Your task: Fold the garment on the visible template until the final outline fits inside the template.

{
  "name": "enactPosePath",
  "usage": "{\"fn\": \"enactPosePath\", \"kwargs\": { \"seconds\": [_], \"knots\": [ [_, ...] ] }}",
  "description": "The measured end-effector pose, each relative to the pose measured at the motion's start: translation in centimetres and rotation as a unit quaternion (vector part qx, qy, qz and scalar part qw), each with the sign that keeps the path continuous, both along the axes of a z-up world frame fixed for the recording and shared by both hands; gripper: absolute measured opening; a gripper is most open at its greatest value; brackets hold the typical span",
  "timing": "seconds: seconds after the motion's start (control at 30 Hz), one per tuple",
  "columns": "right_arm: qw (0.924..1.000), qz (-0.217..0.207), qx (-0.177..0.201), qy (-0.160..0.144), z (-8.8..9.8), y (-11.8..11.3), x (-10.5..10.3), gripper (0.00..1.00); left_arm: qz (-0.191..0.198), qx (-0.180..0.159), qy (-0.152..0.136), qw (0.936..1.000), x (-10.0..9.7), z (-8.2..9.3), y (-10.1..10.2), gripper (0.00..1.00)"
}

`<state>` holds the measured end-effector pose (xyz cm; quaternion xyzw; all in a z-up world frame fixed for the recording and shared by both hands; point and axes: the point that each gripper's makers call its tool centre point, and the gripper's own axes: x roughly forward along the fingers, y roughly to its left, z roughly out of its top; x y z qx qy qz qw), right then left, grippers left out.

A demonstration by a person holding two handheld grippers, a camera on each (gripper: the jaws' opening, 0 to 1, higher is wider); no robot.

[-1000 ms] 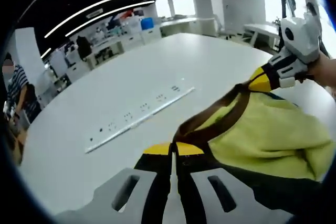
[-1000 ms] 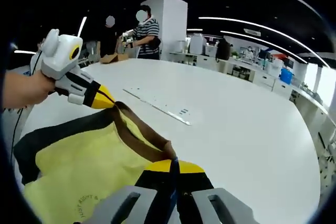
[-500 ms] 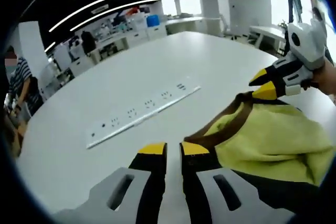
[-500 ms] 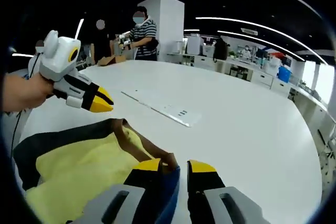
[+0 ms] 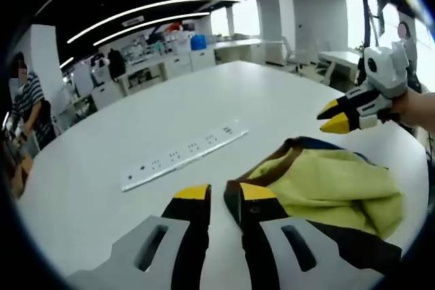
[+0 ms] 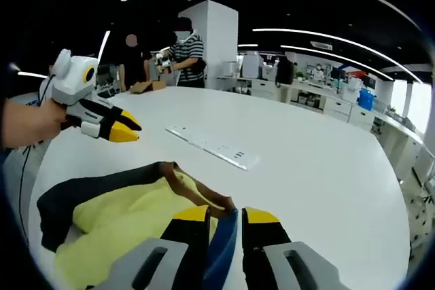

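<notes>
A yellow garment point(image 5: 333, 185) with a brown collar point(image 5: 272, 168) and dark trim lies crumpled on the white table point(image 5: 102, 195). My left gripper point(image 5: 224, 193) stands open just in front of the collar's edge, holding nothing. Coming in from the right, the right gripper point(image 5: 333, 116) hovers open above the garment's far side. In the right gripper view the garment point(image 6: 122, 219) lies left of my open right gripper point(image 6: 225, 215), and a blue fold shows below the gap between its jaws. The left gripper point(image 6: 126, 130) hangs above the garment's far end, held by a hand.
A long white power strip point(image 5: 183, 158) lies on the table beyond the garment, also the power strip point(image 6: 214, 147) in the right gripper view. Two people point(image 6: 180, 49) stand by a brown box point(image 6: 143, 87) at the table's far edge. Desks and pillars stand behind.
Both grippers were shut on the collar, holding it stretched up. They have opened and let go; the garment has dropped onto the table and both grippers have risen clear of it.
</notes>
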<state>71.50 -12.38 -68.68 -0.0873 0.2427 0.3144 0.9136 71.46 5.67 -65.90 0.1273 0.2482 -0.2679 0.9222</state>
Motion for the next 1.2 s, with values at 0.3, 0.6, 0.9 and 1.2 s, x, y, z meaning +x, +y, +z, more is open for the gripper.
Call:
{"fn": "enactPosePath", "kwargs": {
  "seconds": [0.3,0.6,0.9,1.2],
  "knots": [
    [1.0000,-0.003,0.009,0.002,1.2,-0.7,-2.7,0.13,-0.010,-0.009,-0.012,0.9998,-3.0,2.0,-0.2,0.12],
    [0.9999,-0.008,0.013,0.000,2.1,-1.5,-5.6,0.13,-0.018,-0.027,-0.019,0.9993,-6.2,3.0,-0.3,0.12],
    [0.9999,-0.010,0.014,0.003,2.3,-2.1,-8.3,0.13,-0.016,-0.032,-0.018,0.9992,-9.1,3.4,-0.2,0.12],
    [0.9998,-0.013,0.009,0.012,1.8,-3.0,-10.9,0.13,-0.017,-0.040,-0.012,0.9990,-11.7,3.4,-0.2,0.12]
  ]
}}
